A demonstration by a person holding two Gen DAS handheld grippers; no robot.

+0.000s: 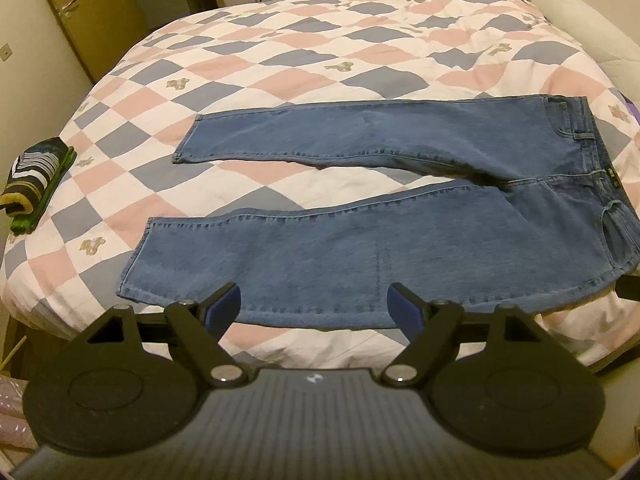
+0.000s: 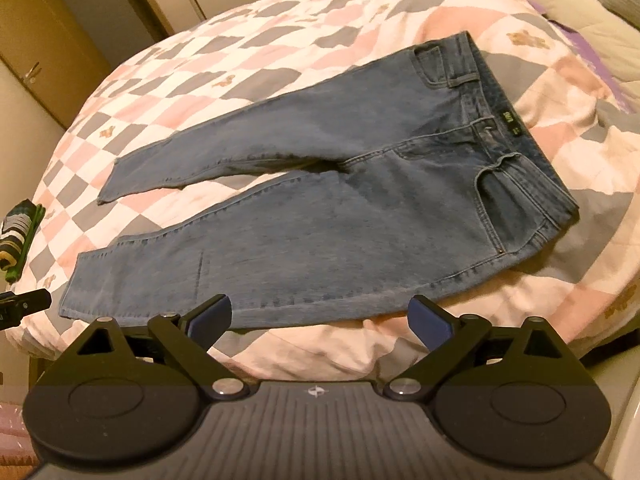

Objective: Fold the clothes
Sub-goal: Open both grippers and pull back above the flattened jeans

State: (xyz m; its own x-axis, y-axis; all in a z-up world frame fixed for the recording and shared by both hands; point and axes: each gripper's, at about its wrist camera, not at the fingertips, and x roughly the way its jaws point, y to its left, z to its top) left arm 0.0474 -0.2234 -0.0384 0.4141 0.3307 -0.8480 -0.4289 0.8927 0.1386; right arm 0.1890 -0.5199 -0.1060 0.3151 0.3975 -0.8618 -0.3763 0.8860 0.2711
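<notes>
A pair of blue jeans (image 1: pixel 400 216) lies flat on the bed, front side up, legs spread apart toward the left and waistband at the right. The right wrist view shows the same jeans (image 2: pixel 340 208) with the waistband at the upper right. My left gripper (image 1: pixel 314 300) stands open over the near edge of the nearer leg, nothing between its blue pads. Further along that same near edge, closer to the hip, my right gripper (image 2: pixel 320 312) is open too. The tip of the left gripper (image 2: pixel 24 304) shows at the left edge of the right wrist view.
The bed carries a quilt (image 1: pixel 280 60) of pink, grey and white diamonds. A folded dark and green striped garment (image 1: pixel 36 180) lies at the bed's left edge, the same folded garment (image 2: pixel 18 236) seen from the right. Wooden wardrobe doors (image 1: pixel 92 12) stand behind. A pale headboard (image 1: pixel 580 12) is at right.
</notes>
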